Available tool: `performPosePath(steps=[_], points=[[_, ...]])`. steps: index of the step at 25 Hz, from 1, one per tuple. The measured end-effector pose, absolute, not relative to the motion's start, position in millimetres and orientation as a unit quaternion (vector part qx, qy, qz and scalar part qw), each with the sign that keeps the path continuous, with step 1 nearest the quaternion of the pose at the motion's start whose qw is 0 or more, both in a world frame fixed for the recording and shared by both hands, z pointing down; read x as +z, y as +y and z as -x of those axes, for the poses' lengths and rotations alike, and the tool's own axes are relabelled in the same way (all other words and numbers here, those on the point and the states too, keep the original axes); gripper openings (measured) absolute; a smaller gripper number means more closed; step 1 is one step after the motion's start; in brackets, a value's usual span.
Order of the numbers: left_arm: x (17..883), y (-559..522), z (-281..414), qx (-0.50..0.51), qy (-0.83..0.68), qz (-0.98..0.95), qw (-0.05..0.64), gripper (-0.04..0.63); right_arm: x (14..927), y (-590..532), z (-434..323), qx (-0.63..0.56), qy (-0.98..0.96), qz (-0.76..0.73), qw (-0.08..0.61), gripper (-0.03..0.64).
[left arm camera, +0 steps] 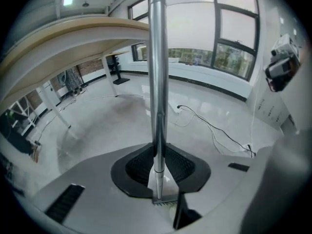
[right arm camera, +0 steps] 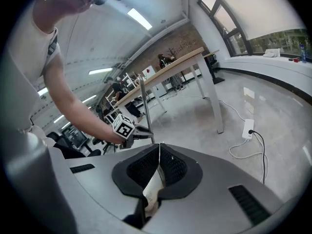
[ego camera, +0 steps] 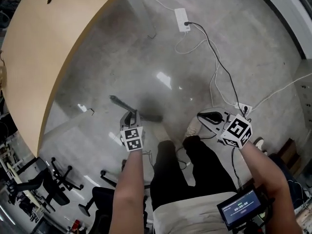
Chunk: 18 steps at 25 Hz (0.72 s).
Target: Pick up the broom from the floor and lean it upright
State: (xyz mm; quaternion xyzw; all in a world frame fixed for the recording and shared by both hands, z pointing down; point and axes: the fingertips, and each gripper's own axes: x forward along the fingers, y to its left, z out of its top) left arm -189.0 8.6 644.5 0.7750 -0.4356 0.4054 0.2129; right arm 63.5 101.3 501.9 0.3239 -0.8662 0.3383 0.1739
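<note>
The broom [left arm camera: 158,57] stands upright, its metal handle running vertically between the jaws of the left tool [left arm camera: 157,147]. The left tool is clamped on the handle, with the pads against both of its sides. In the head view, the left tool [ego camera: 130,117] is above the broom's dark head [ego camera: 151,116], which shows against the grey floor [ego camera: 146,57]. The right tool [ego camera: 212,117] is level with the left and apart from the broom. Its jaws are closed together with nothing between them. A curved wooden surface [ego camera: 48,57] lies to the left. A white power strip [ego camera: 182,19] with cables lies on the floor beyond.
</note>
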Motion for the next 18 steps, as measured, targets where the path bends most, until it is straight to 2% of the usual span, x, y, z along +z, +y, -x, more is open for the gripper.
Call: performPosePath(steps=[9, 18], points=[[611, -4, 239, 0.325, -0.561, -0.701, 0.298, 0.072, 483, 75, -31, 0.347, -0.878, -0.270, 0.188, 0.020], [623, -51, 291, 0.280, -0.623, -0.641, 0.351, 0.074, 479, 12, 29, 0.339, -0.892, -0.216, 0.206, 0.020]])
